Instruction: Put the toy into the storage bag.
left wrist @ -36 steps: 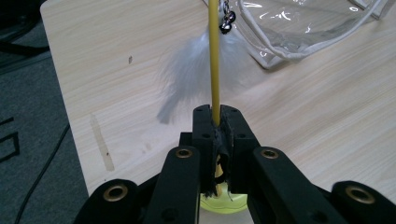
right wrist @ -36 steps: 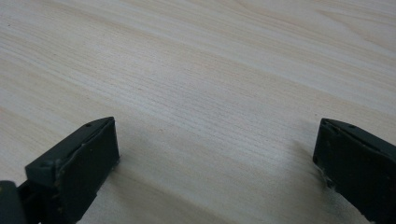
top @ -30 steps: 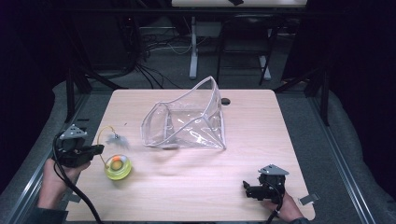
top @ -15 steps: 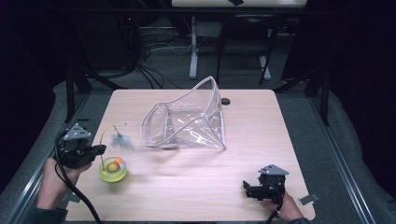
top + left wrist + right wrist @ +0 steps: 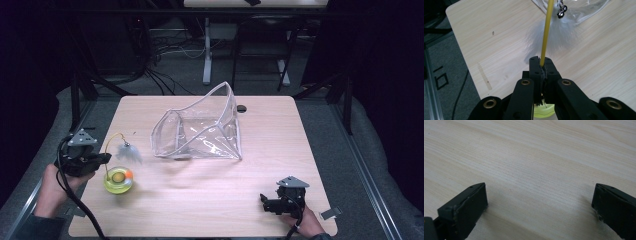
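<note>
High view: left hand-held gripper (image 5: 102, 159) clamped yellow wand (image 5: 547, 31) of feather toy (image 5: 128, 152), outside clear pouch (image 5: 202, 130); right hand-held gripper (image 5: 264, 202) gaped, idle on worktop (image 5: 260, 150).

Table (image 5: 200, 200): light wood, rectangular, with a small dark hole (image 5: 242, 108) near its far edge.
Floor (image 5: 345, 145): grey.
Background: cables (image 5: 165, 50) and metal legs (image 5: 206, 55) beyond the table.

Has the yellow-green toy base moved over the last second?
Yes. The base has shifted toward the table's near edge, farther from the clear bag.
</note>
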Motion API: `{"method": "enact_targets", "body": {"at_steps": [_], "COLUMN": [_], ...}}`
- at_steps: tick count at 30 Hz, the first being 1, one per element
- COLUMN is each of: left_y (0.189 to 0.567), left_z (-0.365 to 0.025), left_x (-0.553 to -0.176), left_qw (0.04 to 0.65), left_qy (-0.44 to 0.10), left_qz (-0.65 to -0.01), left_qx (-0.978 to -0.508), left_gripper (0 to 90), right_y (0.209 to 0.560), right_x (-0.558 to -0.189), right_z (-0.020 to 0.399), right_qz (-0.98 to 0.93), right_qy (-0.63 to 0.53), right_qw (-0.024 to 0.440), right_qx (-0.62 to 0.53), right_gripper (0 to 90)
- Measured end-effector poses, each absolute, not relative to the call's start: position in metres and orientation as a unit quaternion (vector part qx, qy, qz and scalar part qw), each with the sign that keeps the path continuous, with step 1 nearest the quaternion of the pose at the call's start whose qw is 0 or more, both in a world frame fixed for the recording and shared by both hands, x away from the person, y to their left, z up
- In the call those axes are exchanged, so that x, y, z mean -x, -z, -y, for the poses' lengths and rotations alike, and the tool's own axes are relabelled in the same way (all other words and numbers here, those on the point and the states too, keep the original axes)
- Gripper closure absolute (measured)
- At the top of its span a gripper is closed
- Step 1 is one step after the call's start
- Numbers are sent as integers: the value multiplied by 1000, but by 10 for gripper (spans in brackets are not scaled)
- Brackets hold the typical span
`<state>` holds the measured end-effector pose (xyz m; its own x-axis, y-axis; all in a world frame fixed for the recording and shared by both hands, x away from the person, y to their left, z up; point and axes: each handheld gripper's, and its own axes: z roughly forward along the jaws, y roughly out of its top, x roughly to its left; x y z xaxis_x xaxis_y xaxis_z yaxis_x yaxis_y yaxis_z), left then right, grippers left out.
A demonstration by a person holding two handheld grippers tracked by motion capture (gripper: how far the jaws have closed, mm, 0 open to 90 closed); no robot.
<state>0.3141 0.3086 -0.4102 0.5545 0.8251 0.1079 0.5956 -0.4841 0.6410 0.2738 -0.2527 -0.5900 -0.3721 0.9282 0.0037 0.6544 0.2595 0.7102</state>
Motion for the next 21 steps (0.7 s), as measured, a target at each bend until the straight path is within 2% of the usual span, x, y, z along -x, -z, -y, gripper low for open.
{"method": "enact_targets", "body": {"at_steps": [10,21], "left_y": [406,394], "left_z": [-314,-319], "left_x": [-332,-346], "left_qw": [259,230], "left_qy": [-193,-203], "left_qz": [-426,-425], "left_qx": [-845,-852], "left_gripper": [879,879], "right_y": [590,590], "right_x": [-274,-274], "right_z": [253,253], "right_qz": [-764,-764], "right_qy": [-320,-320], "right_qw": [214,214], "right_qx": [-518,-518], "right_gripper": [0,0]}}
